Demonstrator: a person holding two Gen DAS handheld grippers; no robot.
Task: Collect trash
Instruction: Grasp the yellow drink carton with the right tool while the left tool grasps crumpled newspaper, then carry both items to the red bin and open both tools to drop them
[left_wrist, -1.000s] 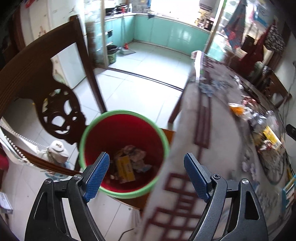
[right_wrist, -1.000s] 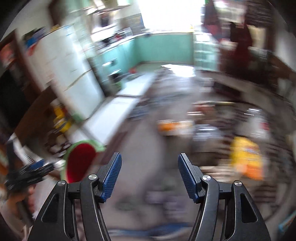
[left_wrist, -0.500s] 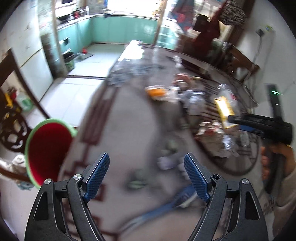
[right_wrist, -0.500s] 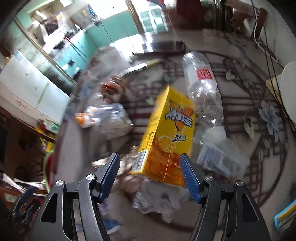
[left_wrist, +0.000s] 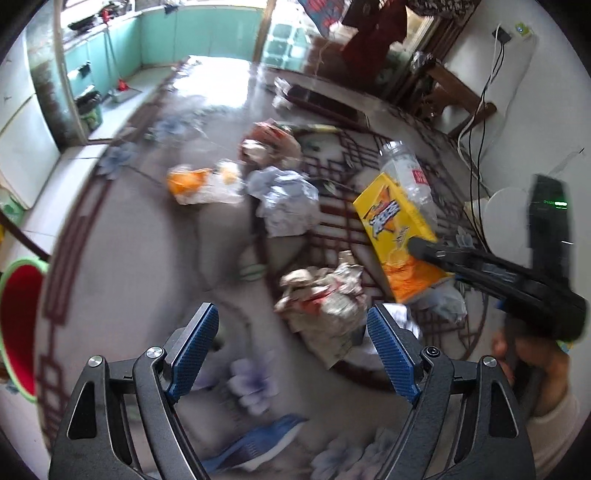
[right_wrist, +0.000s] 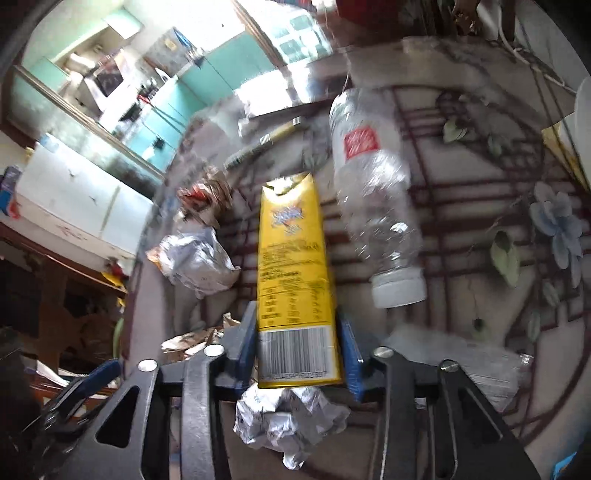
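Observation:
A yellow juice carton (right_wrist: 295, 280) lies on the patterned table, and my right gripper (right_wrist: 299, 350) is shut on its barcode end. The carton also shows in the left wrist view (left_wrist: 395, 229), with the right gripper's finger over it. My left gripper (left_wrist: 291, 350) is open and empty above the table, just in front of a crumpled printed wrapper (left_wrist: 325, 306). A clear plastic bottle (right_wrist: 373, 195) lies right of the carton. A red bin with a green rim (left_wrist: 14, 325) stands off the table's left edge.
More trash lies on the table: a crumpled white bag (left_wrist: 284, 203), an orange-and-white wrapper (left_wrist: 203, 184), a red-brown wrapper (left_wrist: 269, 144) and a crumpled paper ball (right_wrist: 288, 417). A white round object (left_wrist: 506, 218) and cables sit at the right. A blue object (left_wrist: 255, 443) lies at the near edge.
My right gripper has closed in around the yellow carton and shut on its end. My left gripper has swung right from the red bin to over the table trash.

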